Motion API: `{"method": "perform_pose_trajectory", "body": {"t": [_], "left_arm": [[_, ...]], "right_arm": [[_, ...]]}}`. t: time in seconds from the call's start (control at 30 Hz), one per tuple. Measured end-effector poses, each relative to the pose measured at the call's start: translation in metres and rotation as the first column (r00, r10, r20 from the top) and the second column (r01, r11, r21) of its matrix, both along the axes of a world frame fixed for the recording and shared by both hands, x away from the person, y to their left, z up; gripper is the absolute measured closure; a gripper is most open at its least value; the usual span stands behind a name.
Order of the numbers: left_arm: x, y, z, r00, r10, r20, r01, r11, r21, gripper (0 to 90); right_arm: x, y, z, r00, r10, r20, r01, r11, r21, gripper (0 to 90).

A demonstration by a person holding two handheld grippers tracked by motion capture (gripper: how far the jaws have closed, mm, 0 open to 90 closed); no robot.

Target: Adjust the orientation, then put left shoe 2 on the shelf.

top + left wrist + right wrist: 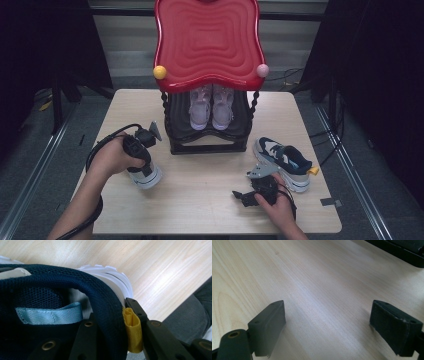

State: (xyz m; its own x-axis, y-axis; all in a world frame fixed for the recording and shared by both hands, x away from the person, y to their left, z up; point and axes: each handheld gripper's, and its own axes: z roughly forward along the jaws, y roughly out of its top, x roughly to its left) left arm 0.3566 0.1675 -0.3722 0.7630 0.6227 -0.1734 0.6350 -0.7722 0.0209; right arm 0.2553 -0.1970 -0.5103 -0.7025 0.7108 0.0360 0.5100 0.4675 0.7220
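On the table's left in the high view, the left gripper lifts a navy sneaker. Its own view shows jaws clamped on the heel collar beside the yellow pull tab; keeping that squeeze firm should prevent slipping. Over bare wood, the right gripper stands open.

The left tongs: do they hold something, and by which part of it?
Yes. The left tongs hold a navy sneaker by the back of its collar at the heel, one jaw inside the shoe, the other outside against the yellow pull loop.

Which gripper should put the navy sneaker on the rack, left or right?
Left. The left gripper is already clamped on the navy sneaker's heel collar beside the rack; the right gripper stands open over the bare table.
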Motion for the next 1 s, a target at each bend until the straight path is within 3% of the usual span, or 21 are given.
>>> {"method": "perform_pose_trajectory", "body": {"t": [0.5, 0.67, 1.0], "left_arm": [[0.001, -0.007, 0.041, 0.9988, -0.047, 0.011, 0.047, 0.9988, 0.013, 73.1], [0.004, -0.010, 0.064, 0.9970, -0.076, 0.014, 0.076, 0.9967, 0.028, 73.2], [0.001, -0.019, 0.115, 0.9919, -0.102, 0.075, 0.098, 0.9933, 0.061, 73.2]], "right_arm": [[0.000, 0.000, 0.000, 1.0000, 0.001, 0.004, -0.001, 1.000, -0.001, 12.6], [0.000, 0.000, 0.000, 1.0000, 0.001, 0.004, -0.001, 1.000, -0.002, 12.7], [0.000, 0.000, 0.000, 1.0000, 0.002, 0.003, -0.002, 1.000, -0.003, 12.7]]}}
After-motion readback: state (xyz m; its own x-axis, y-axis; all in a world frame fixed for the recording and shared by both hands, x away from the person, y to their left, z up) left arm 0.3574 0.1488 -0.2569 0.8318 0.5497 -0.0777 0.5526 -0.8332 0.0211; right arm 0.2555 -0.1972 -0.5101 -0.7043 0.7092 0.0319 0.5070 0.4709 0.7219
